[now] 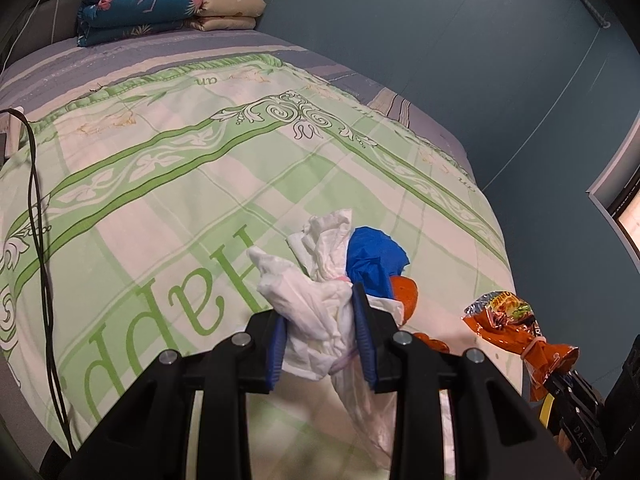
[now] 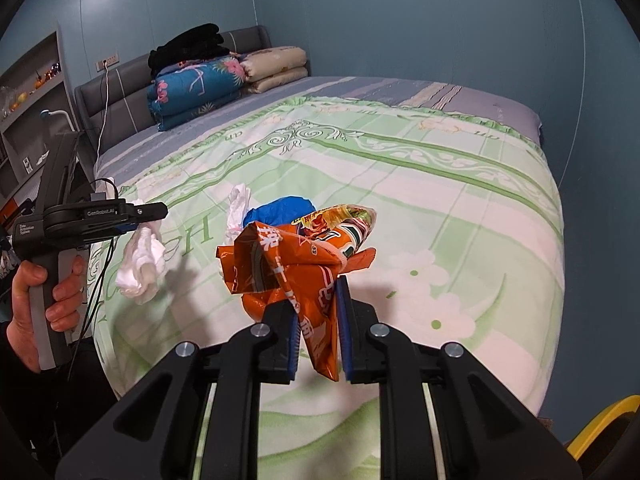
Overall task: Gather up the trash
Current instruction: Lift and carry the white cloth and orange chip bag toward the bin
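My left gripper (image 1: 320,332) is shut on a crumpled white tissue wad (image 1: 316,320) and holds it above the bed; it also shows in the right wrist view (image 2: 138,264), hanging from that gripper (image 2: 150,220). My right gripper (image 2: 318,320) is shut on a crumpled orange snack wrapper (image 2: 296,268), also seen in the left wrist view (image 1: 516,328). On the green-and-white bedspread (image 2: 440,208) lie another white tissue (image 2: 239,208), a crumpled blue bag (image 2: 284,206) and an orange piece (image 1: 406,292) partly hidden behind the held trash.
Folded quilts (image 2: 200,84) and a black garment (image 2: 188,48) are stacked at the grey headboard (image 2: 116,96). A black cable (image 1: 40,240) runs over the bed's left edge. Blue walls (image 2: 400,20) surround the bed; a yellow object (image 2: 604,428) sits low right.
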A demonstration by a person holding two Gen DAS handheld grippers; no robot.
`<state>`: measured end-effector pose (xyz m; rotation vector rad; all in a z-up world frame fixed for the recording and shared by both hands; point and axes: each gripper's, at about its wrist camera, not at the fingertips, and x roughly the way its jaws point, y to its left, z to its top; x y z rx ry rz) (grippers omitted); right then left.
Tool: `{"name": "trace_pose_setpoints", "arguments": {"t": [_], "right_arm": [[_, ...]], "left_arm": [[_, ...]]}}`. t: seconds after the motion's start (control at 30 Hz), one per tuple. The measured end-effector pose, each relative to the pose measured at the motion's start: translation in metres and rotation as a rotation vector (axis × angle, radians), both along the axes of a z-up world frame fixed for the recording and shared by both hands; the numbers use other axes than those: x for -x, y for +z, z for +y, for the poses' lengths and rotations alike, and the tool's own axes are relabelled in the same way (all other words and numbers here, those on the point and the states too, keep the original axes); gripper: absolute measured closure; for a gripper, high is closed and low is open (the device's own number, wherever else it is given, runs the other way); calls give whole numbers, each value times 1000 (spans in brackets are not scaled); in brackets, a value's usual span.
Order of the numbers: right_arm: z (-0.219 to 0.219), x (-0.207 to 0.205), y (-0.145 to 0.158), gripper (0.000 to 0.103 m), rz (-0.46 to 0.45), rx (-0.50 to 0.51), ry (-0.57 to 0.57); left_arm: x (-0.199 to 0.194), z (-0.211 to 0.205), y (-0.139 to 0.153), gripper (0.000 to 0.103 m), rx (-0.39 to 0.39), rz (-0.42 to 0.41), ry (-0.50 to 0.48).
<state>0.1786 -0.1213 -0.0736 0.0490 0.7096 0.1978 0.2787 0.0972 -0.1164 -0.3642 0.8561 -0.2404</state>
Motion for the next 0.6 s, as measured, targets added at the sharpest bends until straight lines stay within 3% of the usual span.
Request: {"name": "trace_pose_setpoints", "arguments": {"t": [0.6], "right_arm": [[-37, 59, 37, 88, -91, -12, -43]], "left_arm": [[50, -41, 46, 74, 3, -110, -65]]}}
